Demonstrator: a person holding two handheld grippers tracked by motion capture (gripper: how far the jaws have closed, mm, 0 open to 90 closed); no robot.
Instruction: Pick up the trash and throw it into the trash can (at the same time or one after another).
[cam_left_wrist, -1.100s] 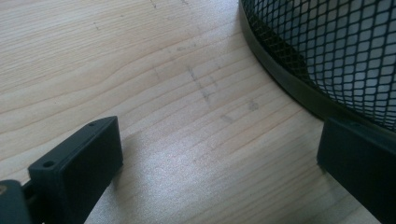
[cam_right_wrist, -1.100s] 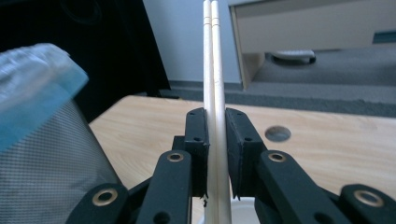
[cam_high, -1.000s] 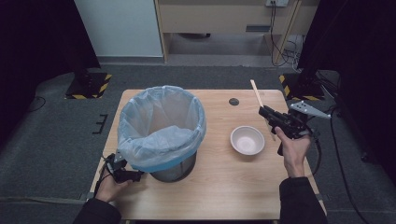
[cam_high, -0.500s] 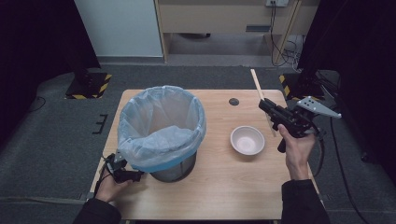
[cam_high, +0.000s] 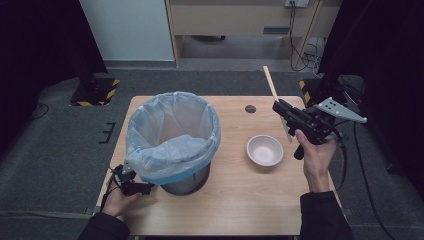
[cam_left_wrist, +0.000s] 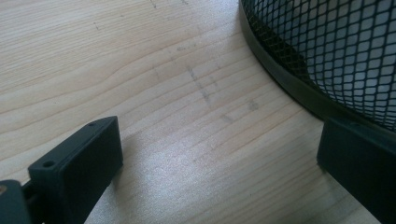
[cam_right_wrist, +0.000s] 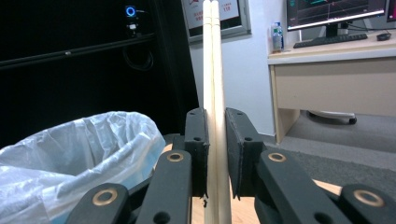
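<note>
High view: right tongs clench a pair of wooden chopsticks above the bench, likely heading for the lined bin; left tongs rest released at its base

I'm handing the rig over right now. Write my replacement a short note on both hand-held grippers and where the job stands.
Right hand-held gripper: shut on the wooden chopsticks, held upright above the table's right side.
Left hand-held gripper: open, resting on the table at the foot of the mesh bin; one jaw sits against its base rim.
Things: lined bin at left, its bag open; white bowl looks empty, right of it.
Done: chopsticks picked up.
Left: probably drop them into the bin.
</note>
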